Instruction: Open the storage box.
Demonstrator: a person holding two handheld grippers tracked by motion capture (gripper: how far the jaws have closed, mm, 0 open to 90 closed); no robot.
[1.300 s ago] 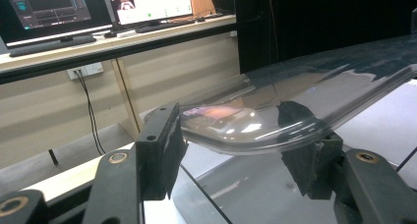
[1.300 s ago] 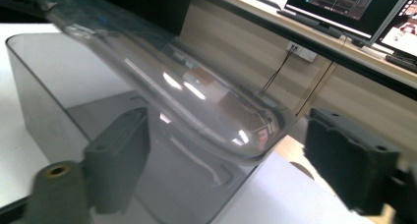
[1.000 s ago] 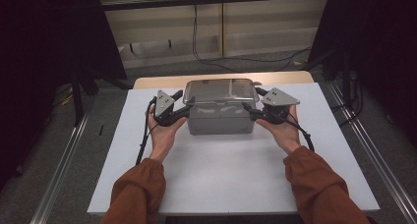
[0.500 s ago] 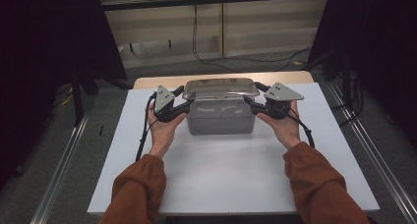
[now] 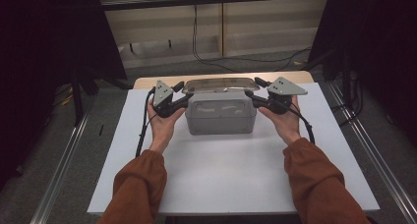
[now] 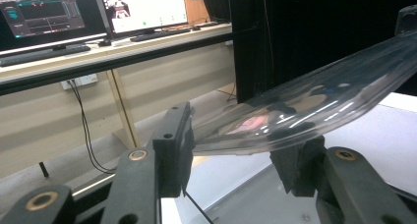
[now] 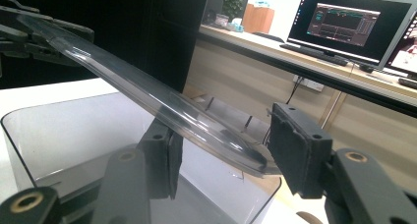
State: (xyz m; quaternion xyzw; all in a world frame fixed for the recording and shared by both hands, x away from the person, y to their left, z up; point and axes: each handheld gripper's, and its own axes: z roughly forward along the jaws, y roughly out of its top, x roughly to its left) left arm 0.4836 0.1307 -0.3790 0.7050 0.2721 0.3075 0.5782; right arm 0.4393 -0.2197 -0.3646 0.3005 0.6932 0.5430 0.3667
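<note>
Left tool (image 5: 181,93) and right tool (image 5: 252,88), jaws wide, flank the ends of a clear lid (image 5: 221,84) tilted above a grey bin (image 5: 221,117).

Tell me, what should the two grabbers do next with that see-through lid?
Probably lift the clear lid a little higher together, keeping it level. The left gripper and right gripper each straddle one end, and it sits just above the grey box.

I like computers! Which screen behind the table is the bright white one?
In the left gripper view, the right-hand computer monitor with the bright white screen. The left-hand computer monitor with the dark screen beside it shows dim graphs instead.
</note>
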